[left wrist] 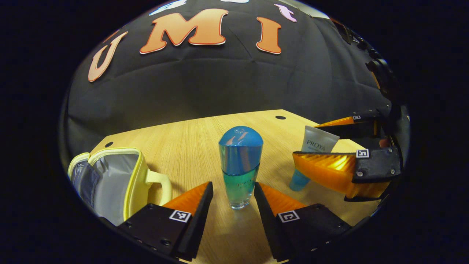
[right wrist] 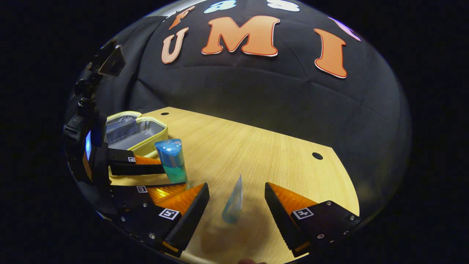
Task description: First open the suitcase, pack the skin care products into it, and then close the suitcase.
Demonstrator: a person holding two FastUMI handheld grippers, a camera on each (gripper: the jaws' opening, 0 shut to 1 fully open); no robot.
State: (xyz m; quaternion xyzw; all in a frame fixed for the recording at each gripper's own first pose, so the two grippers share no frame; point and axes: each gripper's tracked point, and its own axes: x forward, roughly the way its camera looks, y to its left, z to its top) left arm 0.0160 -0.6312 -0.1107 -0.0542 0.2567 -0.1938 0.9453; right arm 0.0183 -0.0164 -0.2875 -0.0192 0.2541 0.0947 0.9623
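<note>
**Desk:** Wood-grain table point(left wrist: 190, 146), two claws at work. What is nearest?

**Photographer:** In the left gripper view, the left claw point(left wrist: 233, 192) stands wide, a finger either side of the blue-capped bottle point(left wrist: 240, 167), neither touching it. The bottle is upright, toward the near edge of the table. In the right gripper view, the right claw point(right wrist: 237, 196) is also spread wide around the white tube point(right wrist: 233, 201), which stands on its blue cap, clear of both fingers.

**Desk:** And behind them?

**Photographer:** The yellow suitcase point(left wrist: 121, 179) lies open at the table's left edge, grey lining showing, nothing seen inside. From the right gripper view it sits beyond the bottle, toward the far left corner point(right wrist: 137, 132).

**Desk:** So where does the task stand?

**Photographer:** By my reading, opening is done and packing is just beginning; both products are on the table, not yet gripped.

**Desk:** Advice for the pick-up?

**Photographer:** Close on the bottle's clear lower body, not the rounded cap, keeping it centred so neither finger tips it. The tube is slim and top-heavy on its cap; squeeze across the flat faces, gently. The claws sit near each other, so one should lift first toward the suitcase.
</note>
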